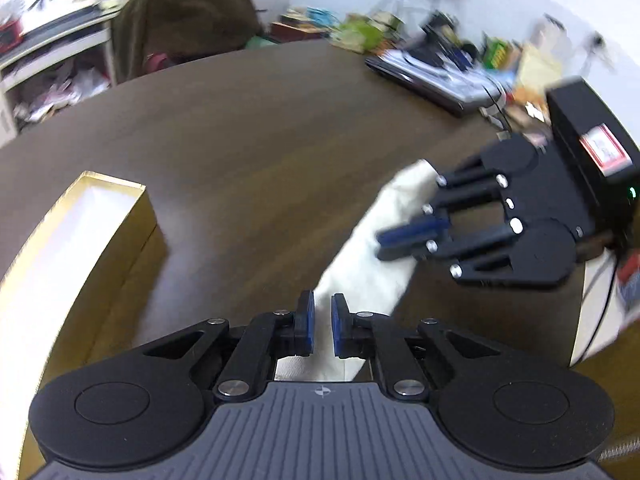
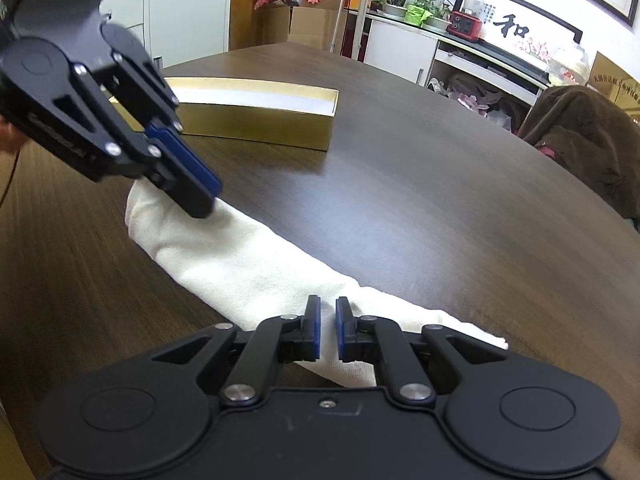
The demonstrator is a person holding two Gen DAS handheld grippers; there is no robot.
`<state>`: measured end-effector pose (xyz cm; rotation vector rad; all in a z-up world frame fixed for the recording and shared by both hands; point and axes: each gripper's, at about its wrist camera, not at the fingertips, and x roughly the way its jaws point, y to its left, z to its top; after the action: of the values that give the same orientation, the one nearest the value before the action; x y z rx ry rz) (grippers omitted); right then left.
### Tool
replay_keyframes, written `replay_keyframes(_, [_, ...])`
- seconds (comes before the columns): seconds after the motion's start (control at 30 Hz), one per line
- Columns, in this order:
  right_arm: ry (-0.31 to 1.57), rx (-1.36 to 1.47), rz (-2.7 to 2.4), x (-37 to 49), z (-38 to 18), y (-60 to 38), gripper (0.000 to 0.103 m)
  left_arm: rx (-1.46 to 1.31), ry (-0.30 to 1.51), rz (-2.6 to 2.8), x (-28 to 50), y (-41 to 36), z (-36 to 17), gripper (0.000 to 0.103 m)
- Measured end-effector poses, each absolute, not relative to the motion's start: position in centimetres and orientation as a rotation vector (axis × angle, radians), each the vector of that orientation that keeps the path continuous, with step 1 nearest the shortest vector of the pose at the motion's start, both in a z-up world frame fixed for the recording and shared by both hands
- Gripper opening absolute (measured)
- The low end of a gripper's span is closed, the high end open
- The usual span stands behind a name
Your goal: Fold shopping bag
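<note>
A cream cloth shopping bag (image 1: 360,264) (image 2: 240,264) lies on the dark wooden table as a long folded strip. My left gripper (image 1: 323,320) (image 2: 204,200) is shut down to a narrow slit, and its tips rest on the strip's far end as the right wrist view shows it. Cloth shows through the slit, but I see no pinched ridge. My right gripper (image 2: 328,324) (image 1: 384,244) is likewise shut to a thin gap. It sits over the strip's other end, with cloth spreading flat on both sides of it.
An open gold box (image 1: 60,220) (image 2: 256,116) with a white inside stands on the table beyond the bag. A chair under brown cloth (image 1: 180,20) (image 2: 580,132) is at the table's edge. A laptop and clutter (image 1: 432,76) fill the far right side.
</note>
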<state>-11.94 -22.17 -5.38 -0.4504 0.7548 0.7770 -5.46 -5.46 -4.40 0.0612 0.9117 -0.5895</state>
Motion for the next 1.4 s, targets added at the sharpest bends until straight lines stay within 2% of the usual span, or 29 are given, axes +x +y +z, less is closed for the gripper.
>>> replay_keyframes(0.27, [0.788, -0.406, 0.772, -11.4, -5.6, -22.3, 0.006, -0.029, 0.949, -0.518, -5.0, -4.5, -6.5, 0.009])
replay_keyframes(0.43, [0.789, -0.374, 0.767, -11.4, -5.9, -22.5, 0.006, -0.029, 0.939, -0.516, -5.2, -3.6, -7.0, 0.014])
replay_keyframes(0.97, [0.694, -0.554, 0.652, -11.3, -4.3, -23.8, 0.006, 0.070, 0.920, -0.514, -5.8, -4.4, -6.6, 0.014])
replay_keyframes(1.23, [0.756, -0.454, 0.598, -9.8, -5.5, -24.4, 0.000, 0.074, 0.924, -0.528, -5.6, -4.2, -6.7, 0.014])
replay_keyframes(1.4, [0.786, -0.393, 0.594, -9.2, -5.5, -24.5, 0.000, 0.070, 0.921, -0.540, -5.8, -4.0, -6.8, 0.014])
